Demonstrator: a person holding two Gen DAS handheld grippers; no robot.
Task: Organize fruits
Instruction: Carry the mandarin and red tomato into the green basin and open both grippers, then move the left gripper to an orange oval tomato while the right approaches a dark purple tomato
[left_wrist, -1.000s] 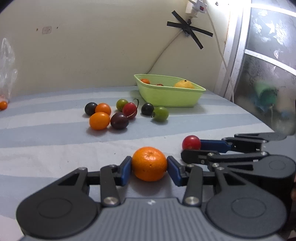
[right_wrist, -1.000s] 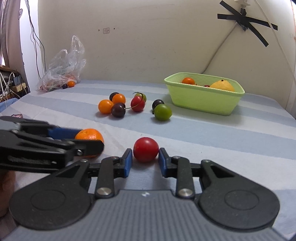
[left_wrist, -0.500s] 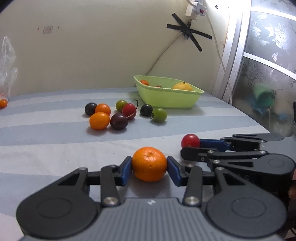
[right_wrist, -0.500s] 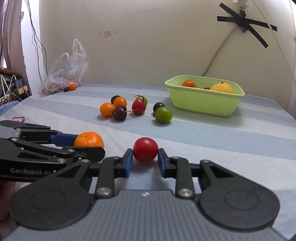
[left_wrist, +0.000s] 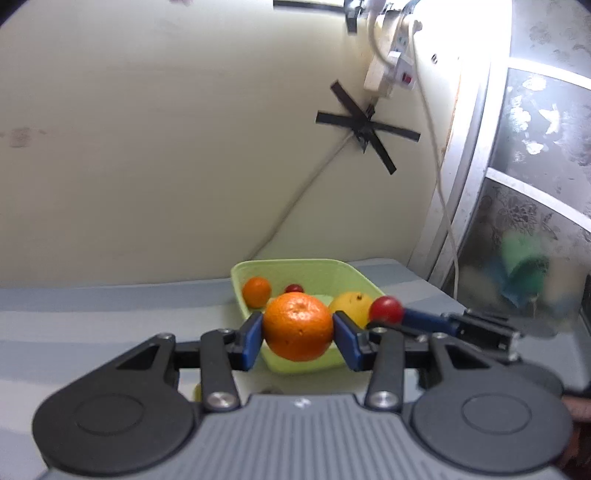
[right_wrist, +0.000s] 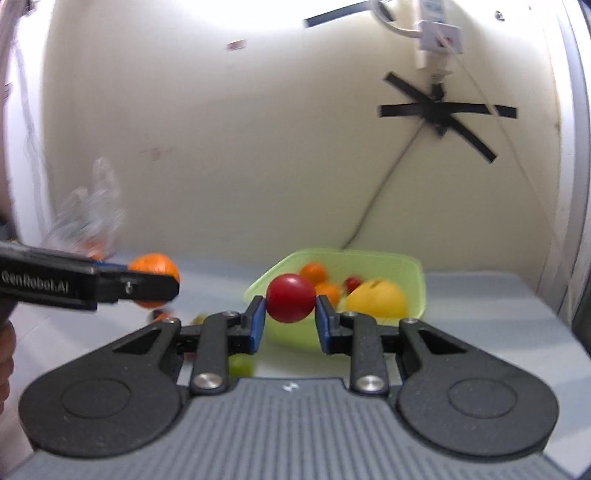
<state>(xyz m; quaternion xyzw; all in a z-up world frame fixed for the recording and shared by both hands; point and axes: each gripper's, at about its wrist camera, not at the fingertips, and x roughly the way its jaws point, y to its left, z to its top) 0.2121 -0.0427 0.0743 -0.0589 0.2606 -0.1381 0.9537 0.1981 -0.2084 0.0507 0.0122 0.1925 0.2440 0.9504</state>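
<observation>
My left gripper (left_wrist: 297, 339) is shut on an orange mandarin (left_wrist: 297, 326), lifted off the striped surface and held in front of the green bin's (left_wrist: 295, 266) near wall. My right gripper (right_wrist: 290, 320) is shut on a red tomato (right_wrist: 291, 297), also raised, close before the same green bin (right_wrist: 410, 266). In the left wrist view the right gripper (left_wrist: 386, 318) with the red tomato (left_wrist: 386, 309) reaches in from the right. In the right wrist view the left gripper (right_wrist: 162, 282) with the mandarin (right_wrist: 154, 266) comes in from the left. Inside the bin lie a yellow fruit (right_wrist: 376, 298), small orange fruits (right_wrist: 313, 272) and a small red one (right_wrist: 352, 283).
A few loose fruits (right_wrist: 242, 363) show under the right gripper's fingers. A clear plastic bag (right_wrist: 88, 218) lies at the far left by the wall. A power strip (left_wrist: 388, 70) with a white cable hangs on the wall beside a taped black cross (left_wrist: 364, 123). A window frame (left_wrist: 469, 184) stands at the right.
Both grippers rose off the striped surface with their fruit and moved forward toward the green bin, which now looks much closer. The loose fruit cluster has dropped below the fingers, mostly out of sight.
</observation>
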